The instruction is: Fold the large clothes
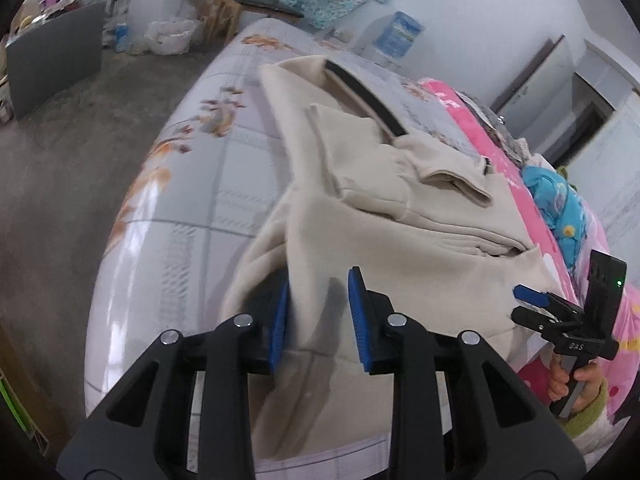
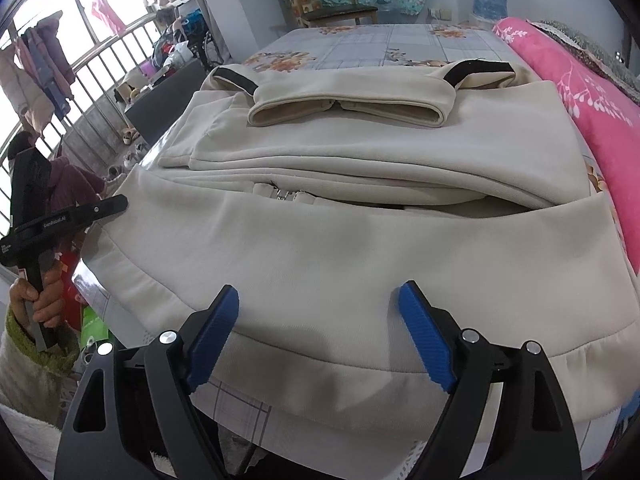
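Cream fleece jacket (image 2: 360,248) lying flat on bed, partly folded, hem edge toward 6 o'clock in right wrist view. Both sleeves folded in across the body; their open cuffs (image 2: 344,114) meet near 12 o'clock, side by side. Black trim strips (image 2: 478,70) at the far corners, at 11 and 1 o'clock. Metal zipper pull (image 2: 286,194) visible at centre, just under a horizontal fold ridge. Lower panel smooth, ribbed hem band slightly rippled toward 4 o'clock. In left wrist view the same jacket (image 1: 400,248) runs from 6 toward 12 o'clock, near corner bunched and draped over the bed edge at 7 o'clock.
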`<state>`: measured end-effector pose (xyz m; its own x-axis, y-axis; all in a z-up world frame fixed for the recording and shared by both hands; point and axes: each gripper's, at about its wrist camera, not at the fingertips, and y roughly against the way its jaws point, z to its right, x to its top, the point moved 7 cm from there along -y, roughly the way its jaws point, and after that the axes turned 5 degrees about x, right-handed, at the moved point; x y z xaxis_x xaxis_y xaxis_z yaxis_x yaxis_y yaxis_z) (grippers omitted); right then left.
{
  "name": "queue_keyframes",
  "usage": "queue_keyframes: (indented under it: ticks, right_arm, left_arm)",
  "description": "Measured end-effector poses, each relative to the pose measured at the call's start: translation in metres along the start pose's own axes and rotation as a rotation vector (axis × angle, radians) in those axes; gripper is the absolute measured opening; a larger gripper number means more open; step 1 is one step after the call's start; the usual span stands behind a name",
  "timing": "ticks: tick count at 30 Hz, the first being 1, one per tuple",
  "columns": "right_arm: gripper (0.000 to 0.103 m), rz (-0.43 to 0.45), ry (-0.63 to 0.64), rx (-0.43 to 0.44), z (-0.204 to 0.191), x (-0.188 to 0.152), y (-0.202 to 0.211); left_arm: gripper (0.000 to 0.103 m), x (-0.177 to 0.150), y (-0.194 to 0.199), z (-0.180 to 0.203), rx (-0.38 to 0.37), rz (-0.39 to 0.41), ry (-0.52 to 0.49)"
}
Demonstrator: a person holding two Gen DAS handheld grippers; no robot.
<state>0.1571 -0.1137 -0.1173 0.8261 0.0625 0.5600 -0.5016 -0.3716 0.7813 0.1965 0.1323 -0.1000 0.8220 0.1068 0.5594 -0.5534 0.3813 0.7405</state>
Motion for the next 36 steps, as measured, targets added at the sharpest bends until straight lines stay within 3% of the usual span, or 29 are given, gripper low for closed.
queue_keyframes:
  ticks: [3, 6, 8, 11, 18, 27, 36]
  right_arm:
    - [0.081, 0.002, 0.001, 0.002, 0.0, 0.0, 0.0]
    - [0.081, 0.007, 0.006, 0.004, 0.0, 0.0, 0.0]
    - [0.081, 0.009, 0.007, 0.005, 0.0, 0.0, -0.001]
    - [0.081, 0.014, 0.002, 0.012, 0.0, 0.0, 0.0]
    - [0.081, 0.047, -0.06, 0.04, 0.015, -0.006, 0.02]
    - [0.063, 0.179, -0.216, -0.11, 0.099, -0.015, 0.087]
    - [0.05, 0.237, -0.214, -0.189, 0.145, 0.018, 0.086]
  left_arm:
    - [0.027, -0.002, 0.006, 0.019, 0.026, 0.037, -0.112]
    - [0.027, -0.007, -0.002, 0.023, 0.174, 0.024, -0.212]
    - [0.029, -0.009, -0.008, 0.019, 0.26, 0.001, -0.224]
    - [0.029, -0.007, -0.008, 0.019, 0.303, 0.005, -0.231]
    - [0.029, -0.012, -0.01, 0.036, 0.486, 0.043, -0.391]
    - [0.028, -0.014, -0.009, 0.043, 0.553, 0.042, -0.438]
    - [0.028, -0.015, -0.01, 0.044, 0.563, 0.042, -0.44]
